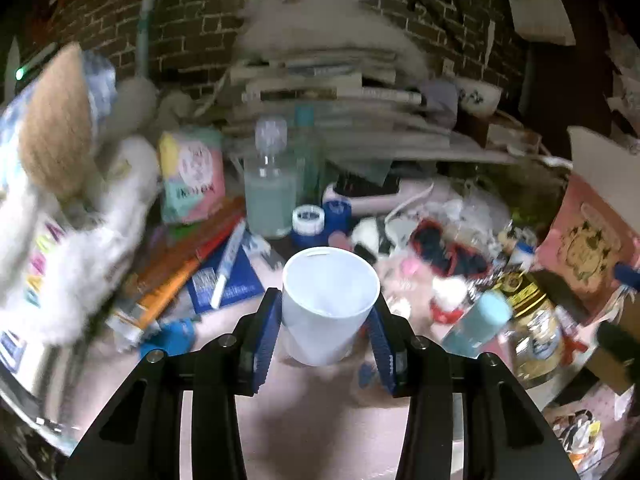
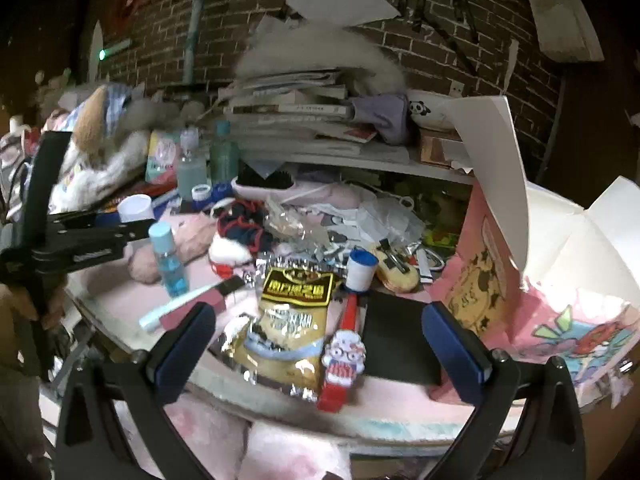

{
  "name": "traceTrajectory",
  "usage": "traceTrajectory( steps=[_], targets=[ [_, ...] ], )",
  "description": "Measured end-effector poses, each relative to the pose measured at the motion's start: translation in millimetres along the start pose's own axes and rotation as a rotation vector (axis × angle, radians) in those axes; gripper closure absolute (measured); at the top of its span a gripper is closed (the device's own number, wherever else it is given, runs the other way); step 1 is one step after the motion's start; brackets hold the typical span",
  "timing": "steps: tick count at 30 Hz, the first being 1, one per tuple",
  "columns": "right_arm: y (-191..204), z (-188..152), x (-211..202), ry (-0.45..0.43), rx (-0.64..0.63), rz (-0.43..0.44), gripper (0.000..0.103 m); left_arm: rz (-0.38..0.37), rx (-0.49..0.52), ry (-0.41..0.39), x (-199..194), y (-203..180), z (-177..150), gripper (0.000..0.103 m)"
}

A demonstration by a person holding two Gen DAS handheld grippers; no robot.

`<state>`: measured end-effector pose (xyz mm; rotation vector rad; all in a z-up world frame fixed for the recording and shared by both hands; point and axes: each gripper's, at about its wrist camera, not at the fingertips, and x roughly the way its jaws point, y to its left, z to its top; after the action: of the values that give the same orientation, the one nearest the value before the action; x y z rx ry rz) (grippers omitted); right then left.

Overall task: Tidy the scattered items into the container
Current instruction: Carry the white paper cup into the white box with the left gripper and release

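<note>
A: Between the left gripper (image 1: 326, 320) pads: one white plastic cup (image 1: 330, 304), upright, mouth up, long axis vertical. Blue pads flank it on both sides.

B: Grasped, or only straddled?

A: Pads look to be touching the cup walls, so I list it as clamped. In the right wrist view the same cup (image 2: 136, 208) sits at the tip of the left tool, raised above the pink table (image 2: 120, 300).

B: Next entry rightward?

A: Ahead and right of the left tool: blue-capped clear bottle (image 1: 478, 326), lying tilted. Beyond it, the gold snack bag (image 2: 294, 320), flat, long axis running away from the right gripper (image 2: 320, 344), directly between its fingers but below them.

B: Right tool state?

A: Jaws spread wide, nothing held. It hovers near the table edge.

B: Container?

A: Pink cardboard box (image 2: 576, 312), flaps up, just right of the right tool; far right of the left tool. Judgement: the cup must travel rightward across the clutter; the right hand is nearer the box.
</note>
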<state>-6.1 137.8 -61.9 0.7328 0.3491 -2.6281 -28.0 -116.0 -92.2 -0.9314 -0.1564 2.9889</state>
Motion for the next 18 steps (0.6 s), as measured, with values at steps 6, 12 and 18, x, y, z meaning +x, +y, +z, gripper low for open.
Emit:
traceTrajectory(
  steps=[6, 12, 18],
  targets=[
    [6, 2, 10, -0.051, -0.079, -0.043, 0.0, -0.06, 0.046, -0.063, -35, -29, 41, 0.065],
    [6, -2, 17, -0.042, -0.083, -0.023, 0.0, -0.247, 0.127, -0.13, -67, -90, 93, 0.065],
    [7, -14, 24, -0.002, -0.091, 0.028, 0.0, -0.429, 0.304, -0.088, -78, -181, 131, 0.065]
  ],
)
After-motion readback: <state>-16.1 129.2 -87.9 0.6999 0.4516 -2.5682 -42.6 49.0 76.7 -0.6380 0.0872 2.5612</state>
